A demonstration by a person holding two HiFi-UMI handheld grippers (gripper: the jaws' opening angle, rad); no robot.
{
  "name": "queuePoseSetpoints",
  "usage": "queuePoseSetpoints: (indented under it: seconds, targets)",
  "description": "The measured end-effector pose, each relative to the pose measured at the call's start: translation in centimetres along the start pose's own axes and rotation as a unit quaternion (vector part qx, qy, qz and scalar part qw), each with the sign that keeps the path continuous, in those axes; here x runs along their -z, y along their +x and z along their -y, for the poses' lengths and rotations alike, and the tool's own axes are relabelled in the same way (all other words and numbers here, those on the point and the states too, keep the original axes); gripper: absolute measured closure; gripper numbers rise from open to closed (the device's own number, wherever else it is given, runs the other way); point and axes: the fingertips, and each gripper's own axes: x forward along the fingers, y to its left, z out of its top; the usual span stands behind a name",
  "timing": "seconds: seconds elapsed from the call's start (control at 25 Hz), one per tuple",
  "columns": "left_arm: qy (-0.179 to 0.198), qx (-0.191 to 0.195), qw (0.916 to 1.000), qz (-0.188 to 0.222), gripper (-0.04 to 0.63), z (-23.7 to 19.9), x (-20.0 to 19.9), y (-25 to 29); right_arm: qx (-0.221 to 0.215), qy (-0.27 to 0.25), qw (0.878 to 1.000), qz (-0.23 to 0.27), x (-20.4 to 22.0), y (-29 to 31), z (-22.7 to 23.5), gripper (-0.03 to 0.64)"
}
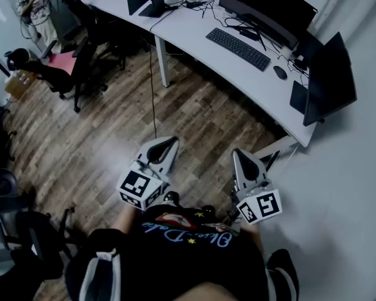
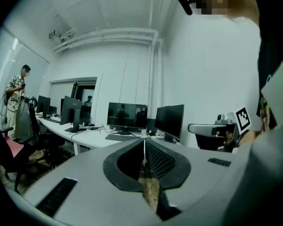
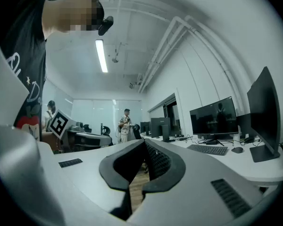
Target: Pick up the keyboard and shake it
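A black keyboard (image 1: 239,48) lies on the white desk (image 1: 194,30) in front of a dark curved monitor (image 1: 267,6). It also shows far off as the keyboard (image 2: 117,137) in the left gripper view and the keyboard (image 3: 207,149) in the right gripper view. My left gripper (image 1: 170,142) and right gripper (image 1: 240,154) hang close to my body over the wooden floor, well short of the desk. Both are shut, jaws touching tip to tip, nothing between them. In their own views the left gripper (image 2: 144,141) and right gripper (image 3: 144,141) point level toward the desk.
A mouse (image 1: 280,72) lies right of the keyboard, and a second monitor (image 1: 329,80) stands at the desk's right end. Black office chairs (image 1: 75,74) stand at left. A person (image 1: 34,5) stands at the far left. Cables (image 1: 153,86) hang below the desk.
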Motion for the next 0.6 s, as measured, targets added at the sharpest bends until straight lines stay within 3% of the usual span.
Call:
queuePoseSetpoints:
  seconds: [0.6]
  targets:
    - [-0.001,0.019,0.9998,0.002,0.589,-1.6,0.4,-0.4,0.026,-0.001,1.000,-0.005,0.1,0.8,-0.9,0.617]
